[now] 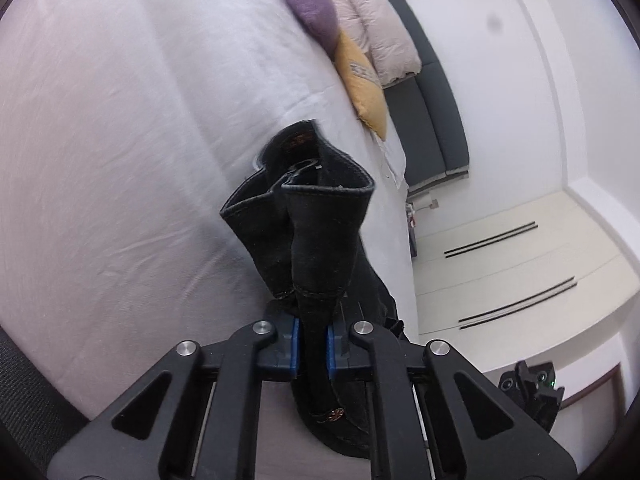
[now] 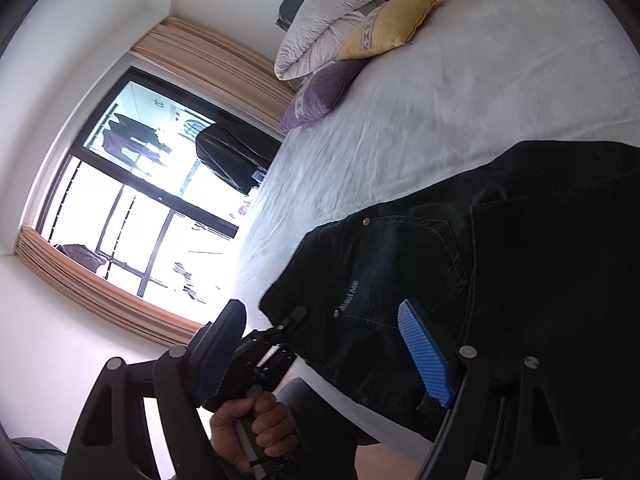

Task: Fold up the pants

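Left gripper (image 1: pixel 312 346) fingers pinch a bunched fold of black pants (image 1: pixel 304 220) above the bed (image 1: pixel 120 120); only the right view shows the right gripper (image 2: pixel 324 344) spread wide beside them.

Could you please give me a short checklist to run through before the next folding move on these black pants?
1. Left tongs shut on the black pants: ok, fabric is pinched between the blue pads.
2. Right tongs free to take a second hold: ok, they stand open with nothing between them.
3. Right tongs lined up on the pants: ok, the blue pad lies over the pocket area.
4. Bed sheet bare where the fold would land: ok.
5. Yellow cushion and purple cushion apart from the pants: ok.
6. Legs lying flat and aligned: cannot tell, they are out of view.
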